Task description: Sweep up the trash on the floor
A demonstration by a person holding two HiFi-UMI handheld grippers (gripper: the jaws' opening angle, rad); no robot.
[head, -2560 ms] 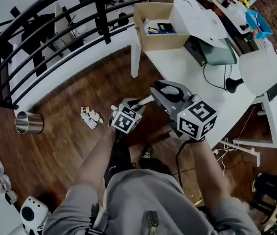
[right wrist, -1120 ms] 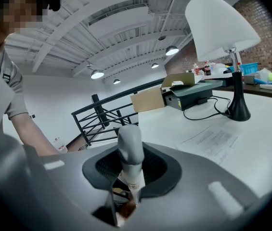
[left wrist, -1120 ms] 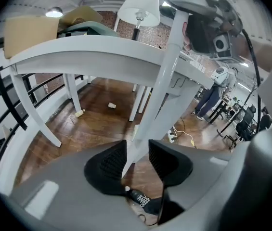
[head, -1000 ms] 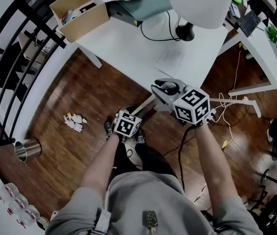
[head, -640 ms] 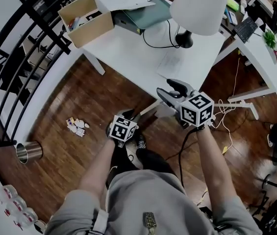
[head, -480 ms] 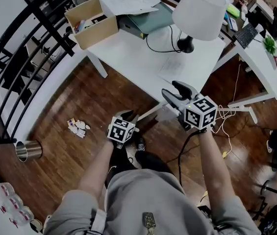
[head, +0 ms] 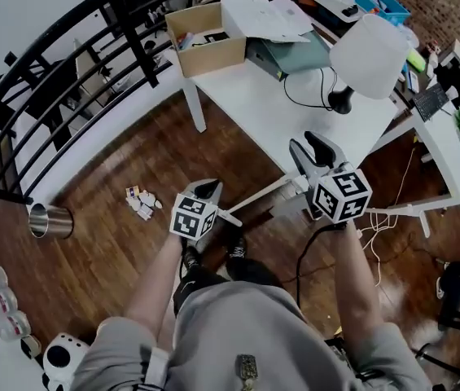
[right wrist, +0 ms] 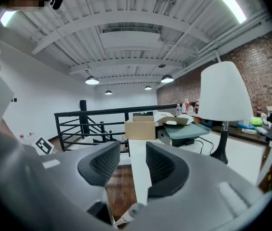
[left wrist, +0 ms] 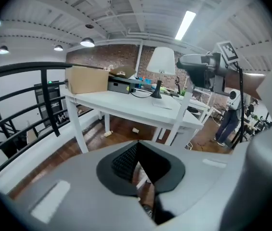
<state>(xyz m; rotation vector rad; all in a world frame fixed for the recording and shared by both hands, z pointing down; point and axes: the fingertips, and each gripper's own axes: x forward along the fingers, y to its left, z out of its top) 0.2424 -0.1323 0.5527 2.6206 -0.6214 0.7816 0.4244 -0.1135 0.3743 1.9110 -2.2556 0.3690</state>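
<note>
A small heap of paper scraps, the trash (head: pixel 142 203), lies on the wooden floor to the left of my feet. My left gripper (head: pixel 208 189) hangs above the floor to the right of it. Its jaws (left wrist: pixel 136 150) are shut, and I see nothing between them. My right gripper (head: pixel 311 149) is higher, by the front edge of the white table (head: pixel 278 96). A white handle (right wrist: pixel 140 177) runs between its closing jaws (right wrist: pixel 128 165). It rests against the right pad with a gap to the left pad. In the head view the handle (head: pixel 258 196) slants down towards the left gripper.
A metal cup (head: pixel 49 221) lies on the floor at the left, by the black railing (head: pixel 67 63). On the table are a cardboard box (head: pixel 207 41), papers and a white lamp (head: pixel 374 46). Cables (head: pixel 376 226) trail on the floor at the right.
Both grippers have risen from the floor. The left jaws have closed and the right jaws stand wider round the handle. The head view has swung, so the table now sits further right.
</note>
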